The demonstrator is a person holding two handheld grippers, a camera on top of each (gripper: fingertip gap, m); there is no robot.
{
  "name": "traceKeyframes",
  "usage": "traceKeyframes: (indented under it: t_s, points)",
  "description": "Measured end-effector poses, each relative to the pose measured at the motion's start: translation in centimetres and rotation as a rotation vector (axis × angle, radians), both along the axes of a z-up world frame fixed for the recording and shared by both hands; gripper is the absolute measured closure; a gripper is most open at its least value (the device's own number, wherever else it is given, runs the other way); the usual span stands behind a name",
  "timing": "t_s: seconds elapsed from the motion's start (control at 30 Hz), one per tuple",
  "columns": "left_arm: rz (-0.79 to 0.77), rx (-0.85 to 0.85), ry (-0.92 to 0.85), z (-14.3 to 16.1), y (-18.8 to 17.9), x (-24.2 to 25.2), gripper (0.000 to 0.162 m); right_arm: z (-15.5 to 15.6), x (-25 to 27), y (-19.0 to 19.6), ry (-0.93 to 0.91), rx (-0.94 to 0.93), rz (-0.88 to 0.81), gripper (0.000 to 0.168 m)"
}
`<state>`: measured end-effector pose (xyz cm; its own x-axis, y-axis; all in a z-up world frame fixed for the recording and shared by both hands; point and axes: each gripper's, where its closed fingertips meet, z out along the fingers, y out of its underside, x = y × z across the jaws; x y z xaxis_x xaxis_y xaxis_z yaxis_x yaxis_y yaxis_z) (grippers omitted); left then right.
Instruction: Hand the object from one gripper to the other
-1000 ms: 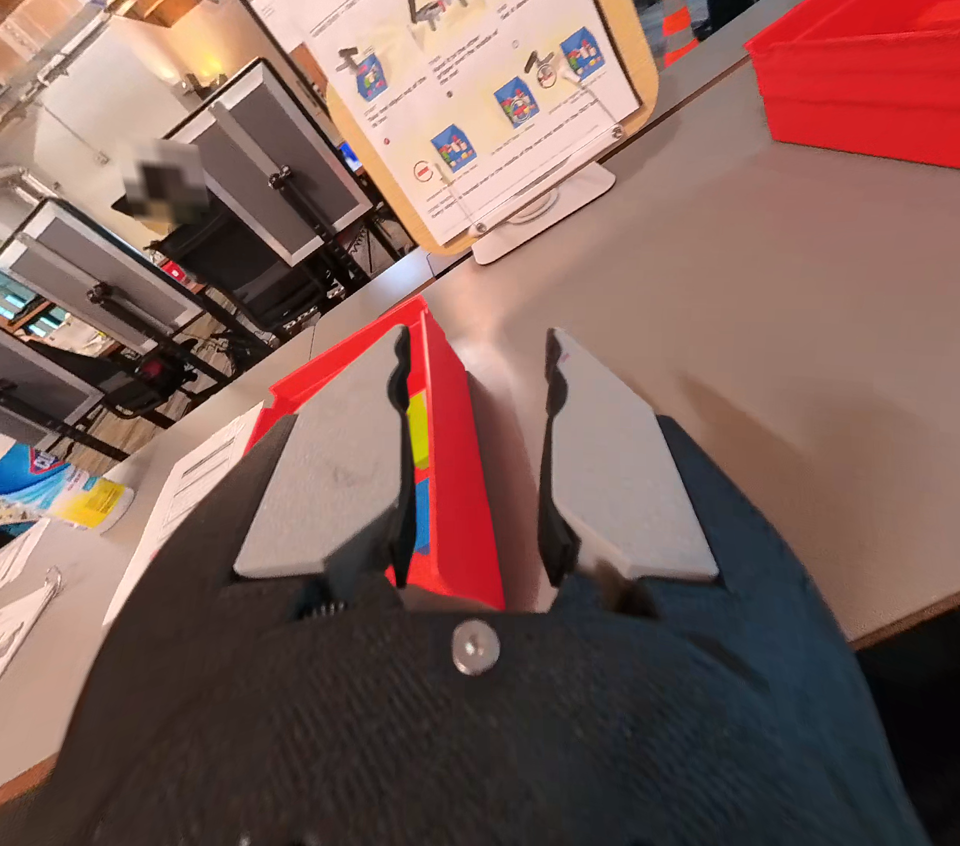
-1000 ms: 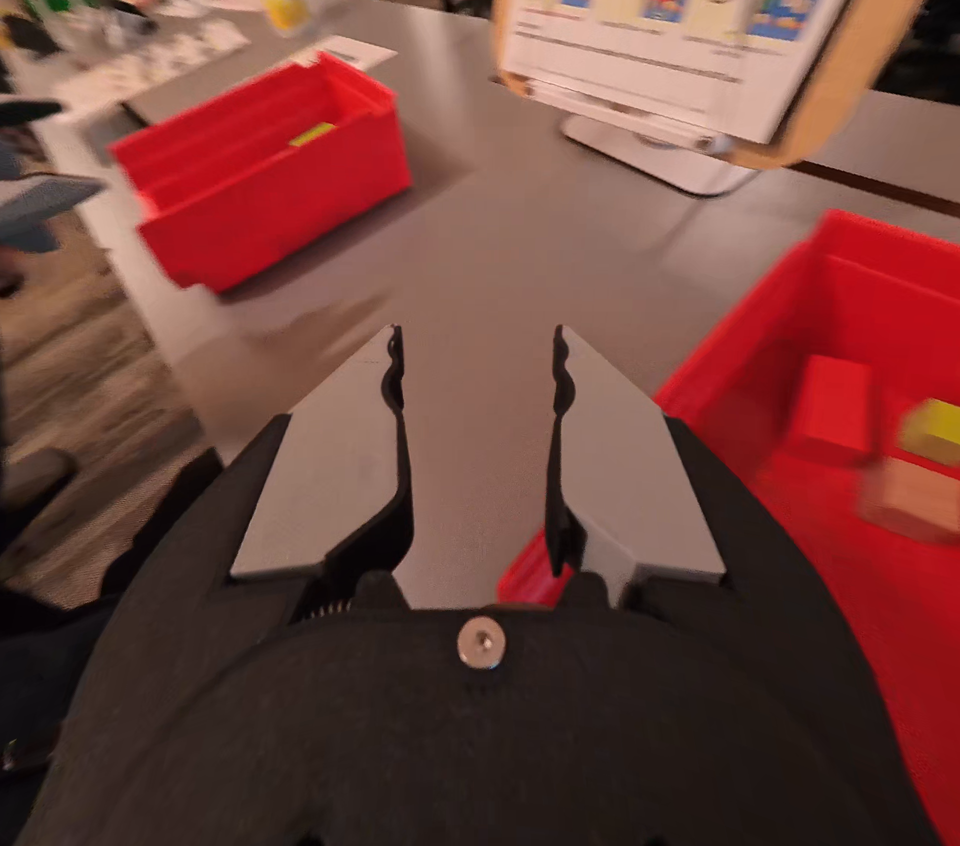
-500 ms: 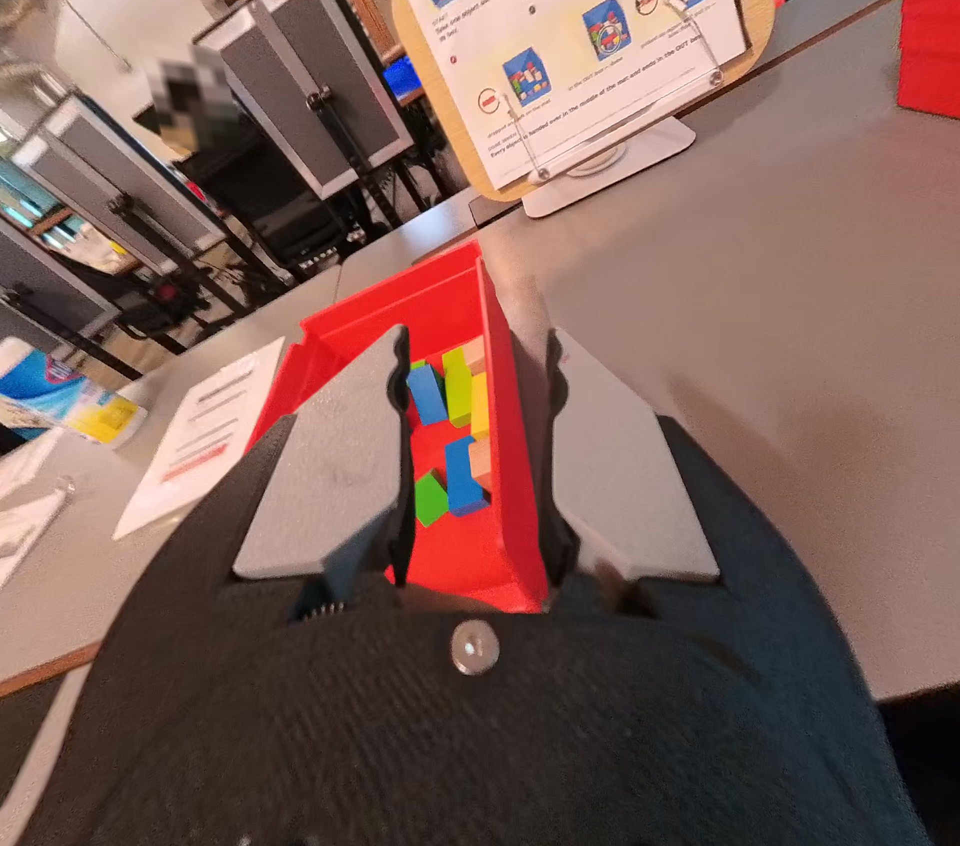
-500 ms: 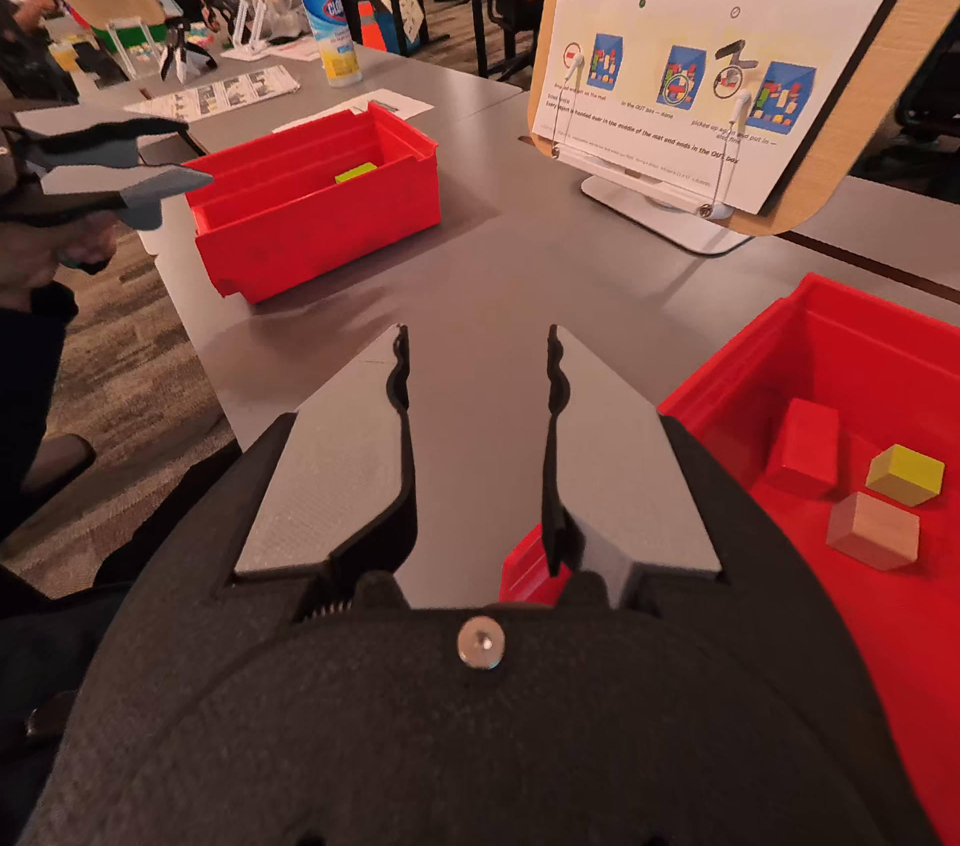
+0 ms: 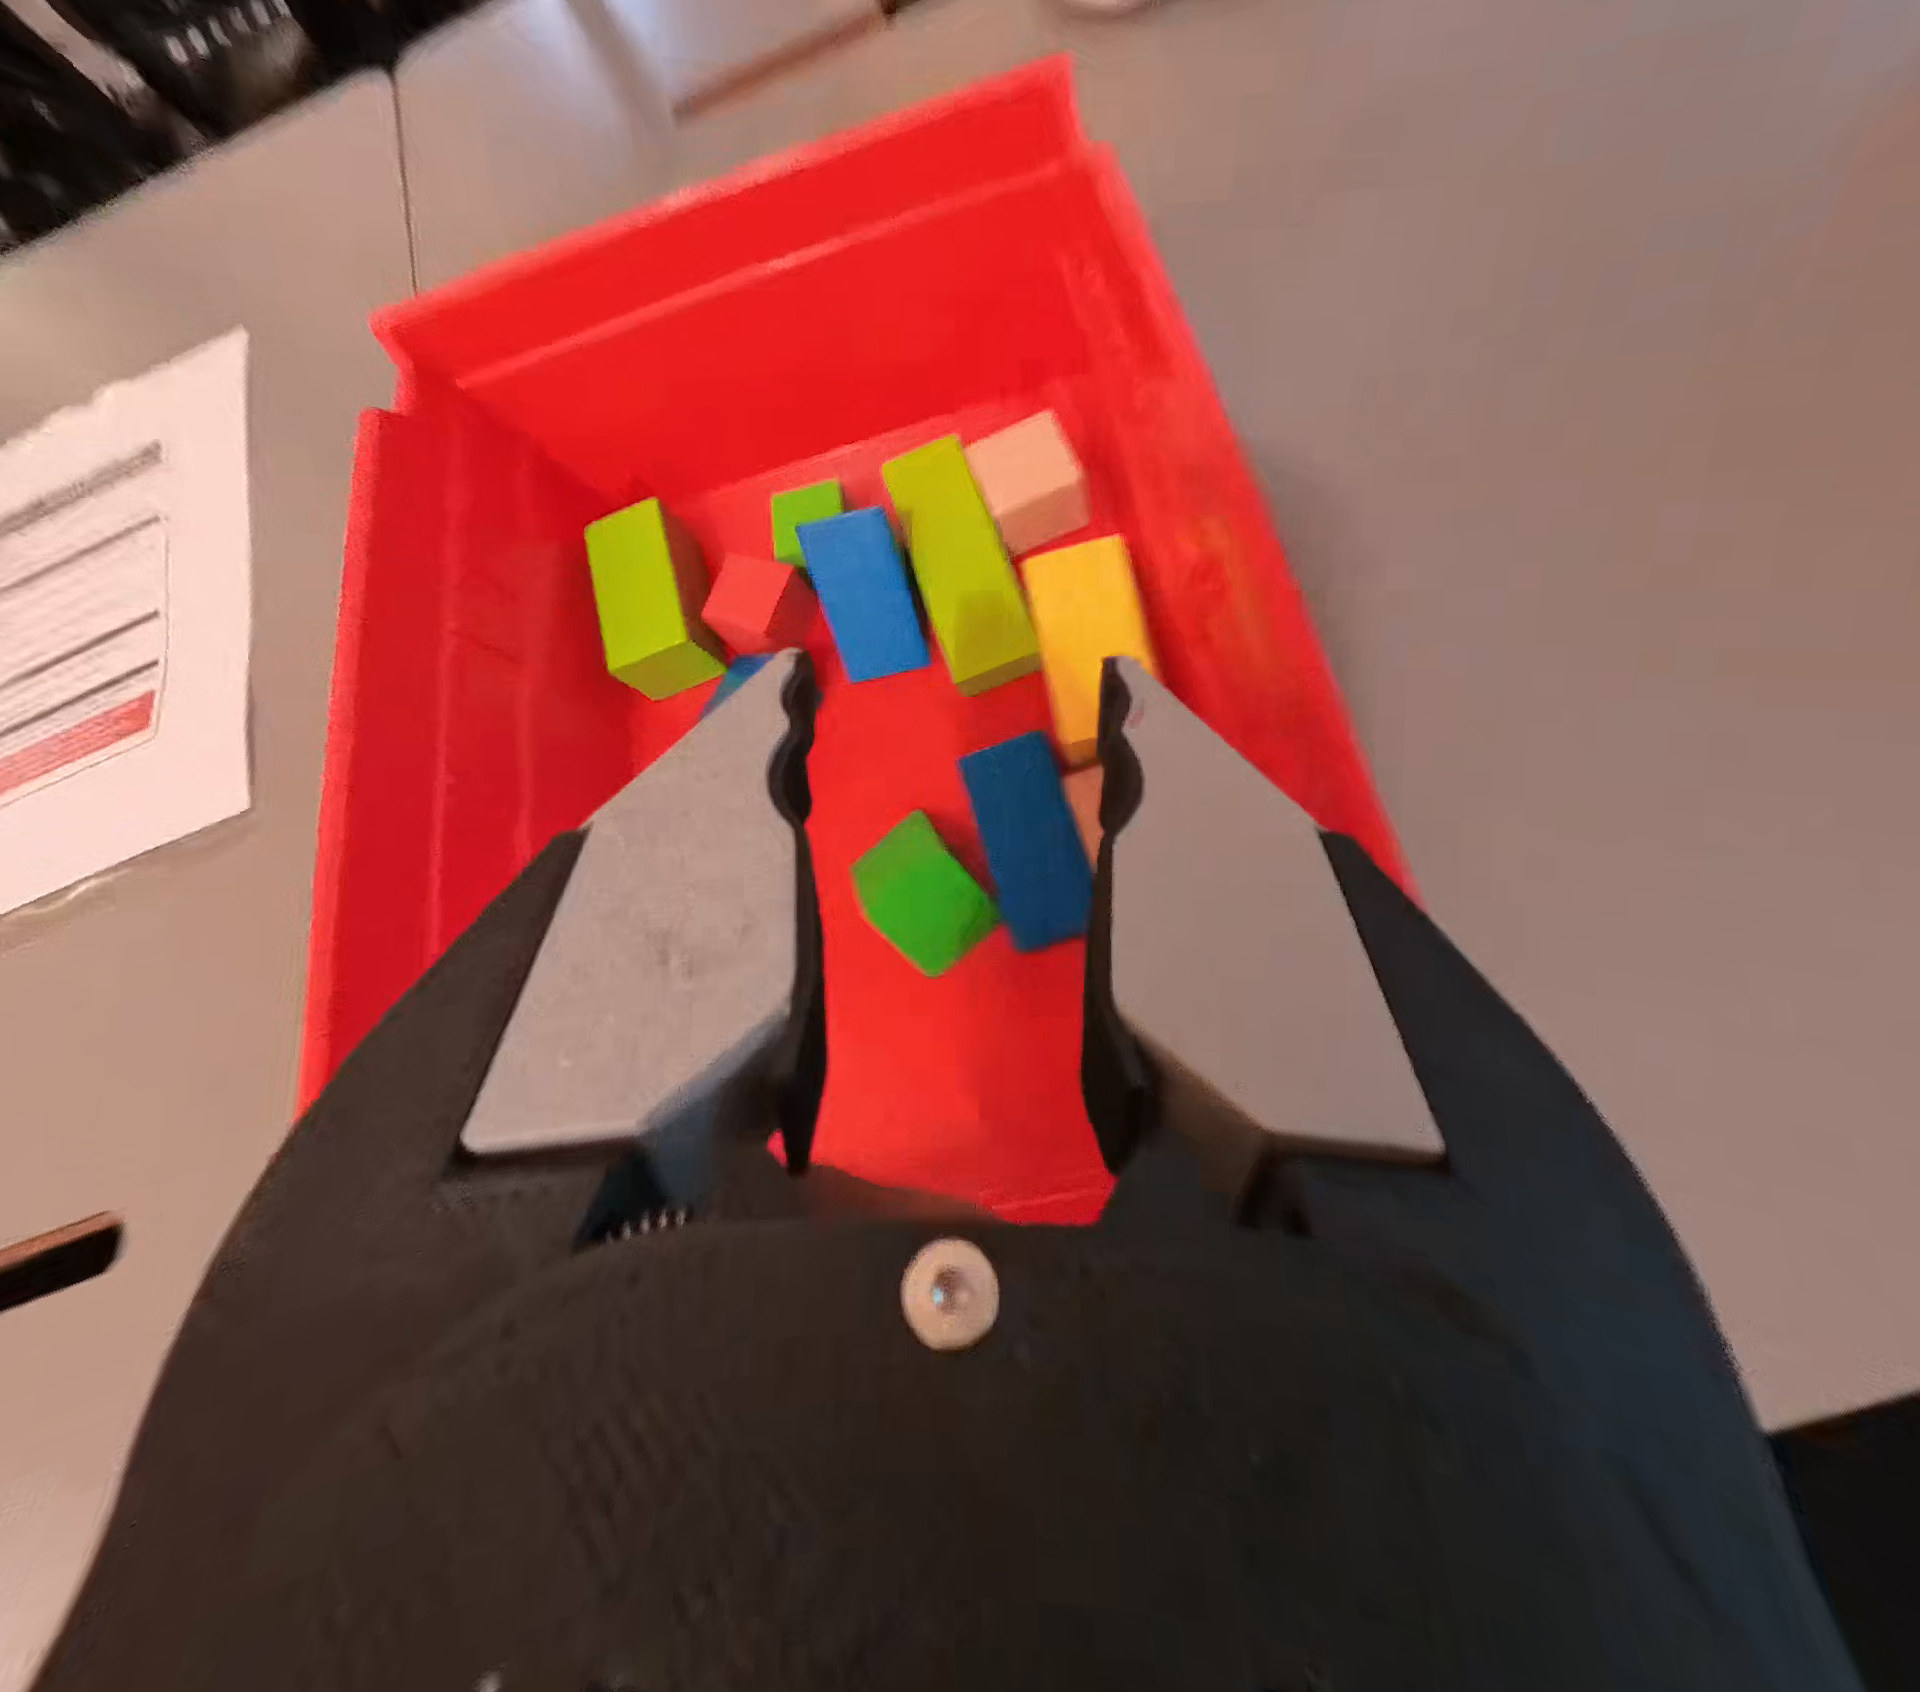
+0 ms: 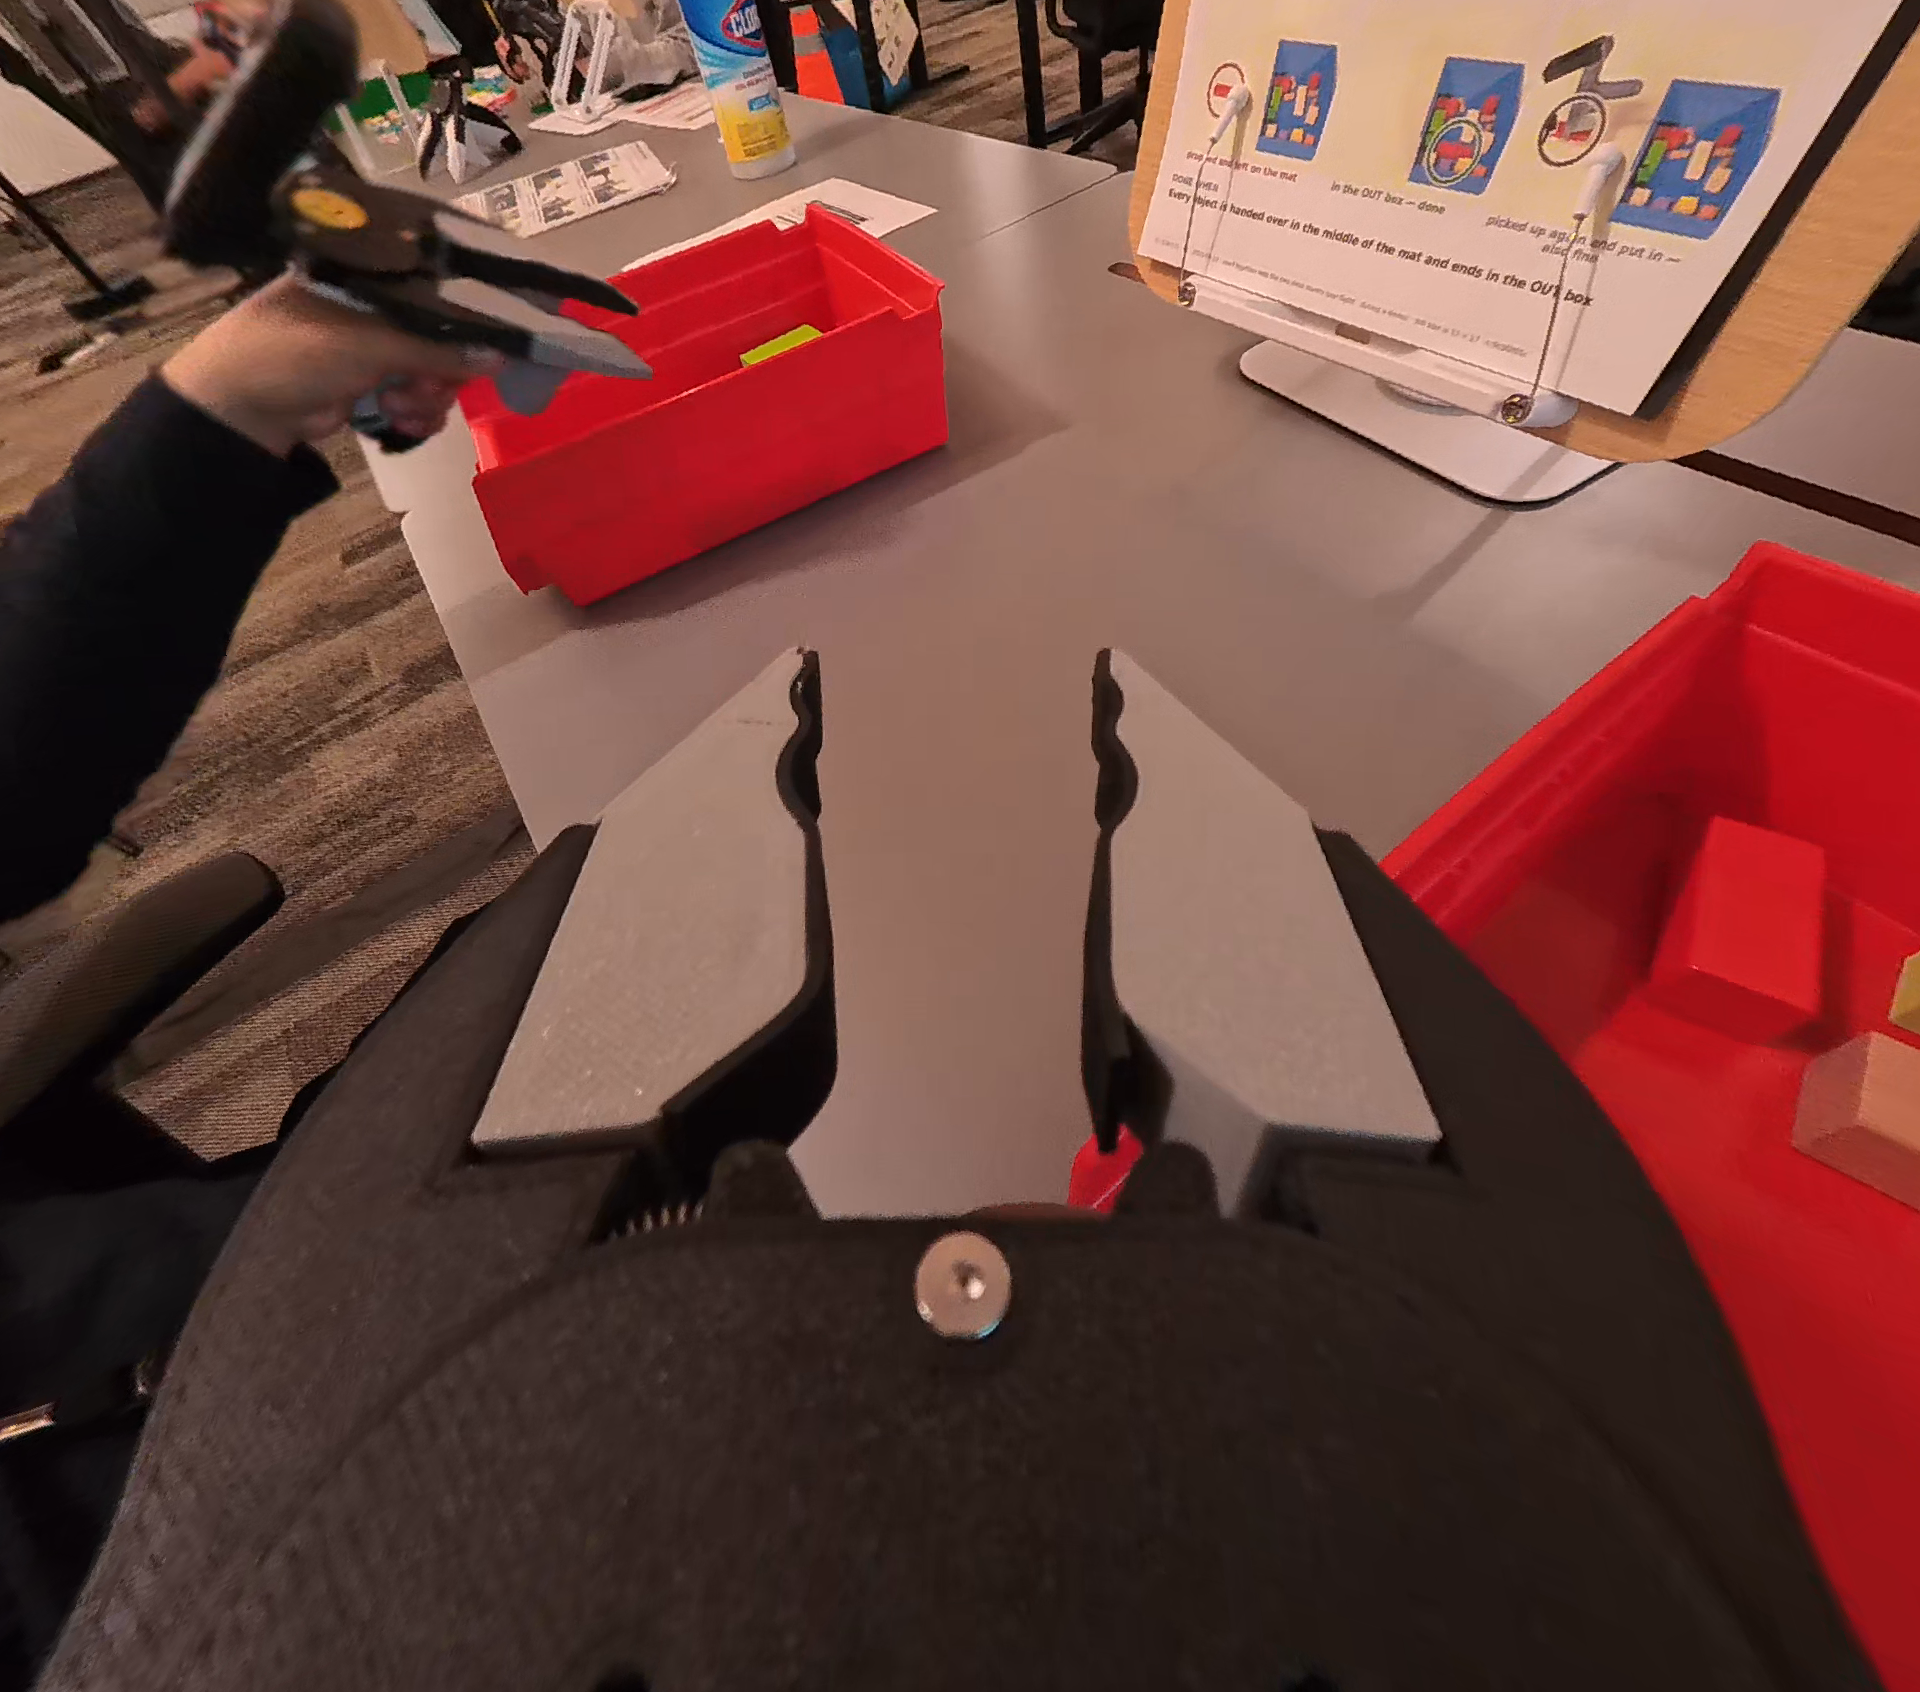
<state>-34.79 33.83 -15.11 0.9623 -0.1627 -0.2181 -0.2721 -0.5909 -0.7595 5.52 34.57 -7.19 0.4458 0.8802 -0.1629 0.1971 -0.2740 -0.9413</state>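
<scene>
Grey table (image 6: pixel 1195 520): left hand-held gripper (image 5: pixel 951 686) open, empty above red bin (image 5: pixel 416 707); right hand-held gripper (image 6: pixel 956 671) open, empty. Suggest squaring on blue block (image 5: pixel 1023 842), descending straight.

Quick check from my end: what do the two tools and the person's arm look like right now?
Both match: the left tool and the right tool each have a textured black body, a silver screw at the centre, and two flat grey fingers with wavy black inner edges. Seen from the right wrist view, the left tool carries a round yellow sticker, and the arm wears a dark sleeve. No cables show.
</scene>
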Motion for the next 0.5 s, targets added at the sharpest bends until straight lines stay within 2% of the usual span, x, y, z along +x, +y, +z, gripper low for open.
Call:
traceKeyframes:
  t_s: [0.17, 0.27, 0.37, 0.5]
  points:
    - [0.104, -0.277, 0.064, -4.3, 3.3, -5.7, 0.107, 0.0, 0.2, 0.1, -0.013, 0.018, -0.009, 0.118]
    - [0.149, -0.379, 0.026, -7.0, 4.0, -7.0, 0.107, 0.0, 0.7, 0.2, -0.005, 0.011, -0.010, 0.118]
    - [0.156, -0.403, -0.025, -8.3, 4.7, -6.5, 0.106, 0.0, 1.3, 0.7, -0.002, 0.005, -0.021, 0.118]
    - [0.103, -0.344, -0.032, -7.8, 5.5, -4.2, 0.107, 0.2, 2.2, 1.2, 0.012, 0.003, -0.039, 0.118]
